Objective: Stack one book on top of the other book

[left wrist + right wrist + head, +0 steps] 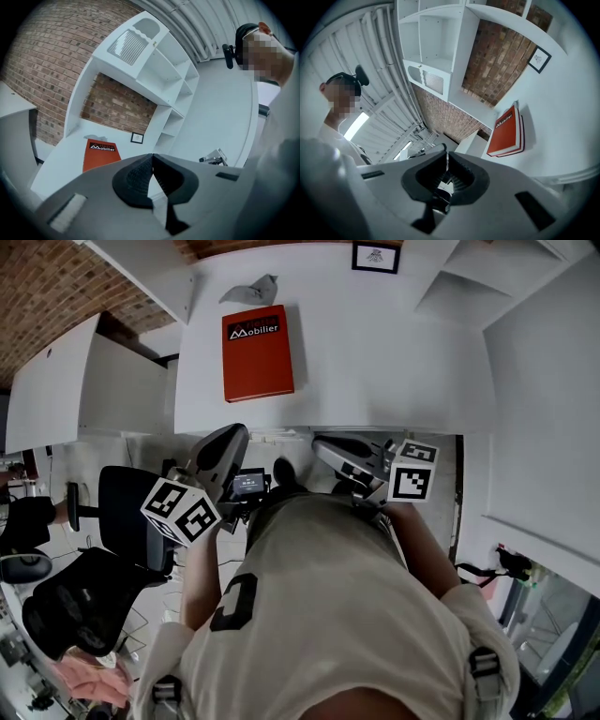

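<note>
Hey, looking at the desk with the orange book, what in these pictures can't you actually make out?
Lower book: in the head view the orange book covers it; the right gripper view shows only an edge.
Framed picture: head view, cut by the top edge, drawing too small.
Grey crumpled thing: head view, too small to identify.

I see the orange book [257, 352] lying flat on the white table [394, 362], with a crumpled grey scrap [251, 289] just beyond it. My left gripper [234, 435] and right gripper [321, 444] hover off the table's near edge, close to my chest.
</note>
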`<control>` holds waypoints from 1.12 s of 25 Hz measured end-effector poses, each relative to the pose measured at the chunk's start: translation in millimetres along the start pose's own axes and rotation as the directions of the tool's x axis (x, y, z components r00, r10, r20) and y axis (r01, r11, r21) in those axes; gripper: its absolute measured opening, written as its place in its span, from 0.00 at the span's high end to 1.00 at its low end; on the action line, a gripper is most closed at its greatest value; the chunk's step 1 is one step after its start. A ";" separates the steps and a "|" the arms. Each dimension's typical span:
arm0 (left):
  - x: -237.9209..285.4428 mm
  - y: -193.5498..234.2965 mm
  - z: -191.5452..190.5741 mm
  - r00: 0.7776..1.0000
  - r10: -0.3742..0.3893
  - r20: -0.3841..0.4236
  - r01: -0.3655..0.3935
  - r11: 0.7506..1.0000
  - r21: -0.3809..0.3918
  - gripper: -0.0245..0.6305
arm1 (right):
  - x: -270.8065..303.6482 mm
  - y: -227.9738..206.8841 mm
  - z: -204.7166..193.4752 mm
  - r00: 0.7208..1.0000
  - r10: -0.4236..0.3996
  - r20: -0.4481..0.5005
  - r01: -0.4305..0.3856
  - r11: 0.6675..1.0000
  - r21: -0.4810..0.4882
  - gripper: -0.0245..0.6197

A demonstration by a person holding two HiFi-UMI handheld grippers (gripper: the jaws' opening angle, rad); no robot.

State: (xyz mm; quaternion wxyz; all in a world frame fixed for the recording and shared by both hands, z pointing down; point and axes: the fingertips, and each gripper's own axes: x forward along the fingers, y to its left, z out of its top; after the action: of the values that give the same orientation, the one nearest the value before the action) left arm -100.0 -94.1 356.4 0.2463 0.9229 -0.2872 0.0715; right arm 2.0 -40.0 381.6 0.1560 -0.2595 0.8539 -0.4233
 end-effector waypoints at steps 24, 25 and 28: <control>-39.9 -42.3 -33.0 0.979 0.203 -0.006 -0.203 0.978 0.056 0.96 | -68.3 19.7 -39.6 0.995 0.085 -0.059 -0.082 0.996 0.040 0.95; -44.3 -41.3 -34.2 0.977 0.212 -0.011 -0.211 0.976 0.060 0.96 | -66.0 21.1 -43.0 0.994 0.084 -0.069 -0.082 0.996 0.044 0.95; -60.5 -41.4 -32.3 0.973 0.228 -0.025 -0.225 0.971 0.078 0.96 | -59.0 32.1 -53.0 0.991 0.081 -0.110 -0.076 0.996 0.045 0.95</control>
State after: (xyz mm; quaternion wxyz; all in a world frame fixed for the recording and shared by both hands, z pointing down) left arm -126.2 -18.6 350.8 0.2067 0.8913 -0.3837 0.1251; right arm 14.4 44.2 390.1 0.1298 -0.1984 0.8621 -0.4478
